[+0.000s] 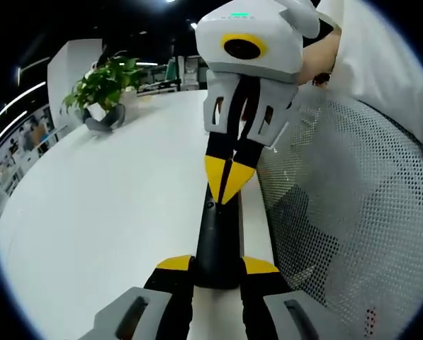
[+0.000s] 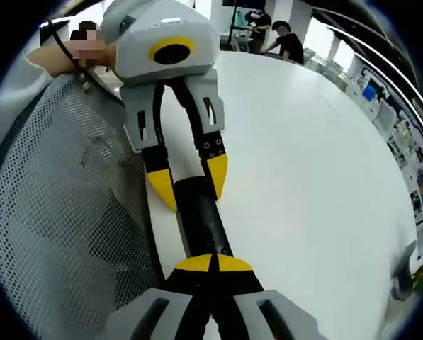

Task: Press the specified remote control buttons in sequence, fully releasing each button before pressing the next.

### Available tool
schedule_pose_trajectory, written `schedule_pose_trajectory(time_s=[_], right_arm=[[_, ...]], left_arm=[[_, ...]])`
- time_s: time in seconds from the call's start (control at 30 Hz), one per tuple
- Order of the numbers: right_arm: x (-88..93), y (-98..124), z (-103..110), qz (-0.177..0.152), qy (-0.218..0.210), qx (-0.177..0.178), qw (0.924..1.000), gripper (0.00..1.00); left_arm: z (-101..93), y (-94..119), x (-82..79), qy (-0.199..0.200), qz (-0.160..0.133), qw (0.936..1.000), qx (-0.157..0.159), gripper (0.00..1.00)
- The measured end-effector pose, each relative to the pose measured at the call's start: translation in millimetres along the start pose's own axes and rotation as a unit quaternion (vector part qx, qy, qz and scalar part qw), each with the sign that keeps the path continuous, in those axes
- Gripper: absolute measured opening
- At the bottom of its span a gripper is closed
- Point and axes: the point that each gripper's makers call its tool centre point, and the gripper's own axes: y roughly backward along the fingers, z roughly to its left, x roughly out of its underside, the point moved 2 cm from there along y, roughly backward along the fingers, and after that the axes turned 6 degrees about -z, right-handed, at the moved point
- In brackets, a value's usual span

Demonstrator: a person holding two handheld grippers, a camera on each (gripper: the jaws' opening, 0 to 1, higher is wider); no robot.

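Office room, white bench (image 1: 112, 205) near mesh chair back (image 1: 353, 212). Black remote (image 1: 218, 244) at 6 o'clock, clamped by left claw (image 1: 218, 268), steadying it. Right claw (image 1: 227, 180), tips shut, touches remote's far end, likely pressing button.

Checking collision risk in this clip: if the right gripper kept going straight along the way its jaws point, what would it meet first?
The right gripper, shut with its tips on the black remote, would run along the remote and probably meet the left gripper clamping its far end. Depth is hard to judge.
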Motion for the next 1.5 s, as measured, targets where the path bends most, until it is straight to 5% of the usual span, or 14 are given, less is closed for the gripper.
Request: schedule_pose_trajectory(time_s=[0.13, 0.23, 0.93, 1.13, 1.37, 1.5], right_arm=[[1.0, 1, -2, -0.003, -0.01, -0.002, 0.9999, 0.0], [0.6, 3, -3, -0.018, -0.063, -0.026, 0.9975, 0.0], [-2.4, -5, -15, 0.037, -0.052, -0.062, 0.996, 0.0], [-2.8, -7, -16, 0.031, -0.051, -0.057, 0.9966, 0.0], [-13.2, 1, -3, -0.014, -0.061, -0.061, 0.9962, 0.0], [-6.5, -3, 4, 0.01, -0.038, -0.069, 0.9969, 0.0]], left_arm=[[0.1, 0, 0.0, 0.001, -0.001, 1.0, 0.001, 0.24], [-0.3, 0, -0.2, -0.001, 0.0, 1.0, 0.0, 0.24], [-0.3, 0, 0.0, -0.002, 0.002, 1.0, 0.0, 0.24], [-0.1, 0, 0.1, -0.001, 0.001, 1.0, -0.001, 0.24], [-0.2, 0, 0.1, -0.001, 0.001, 1.0, -0.001, 0.24], [-0.3, 0, 0.1, -0.001, 0.001, 1.0, -0.001, 0.24]])
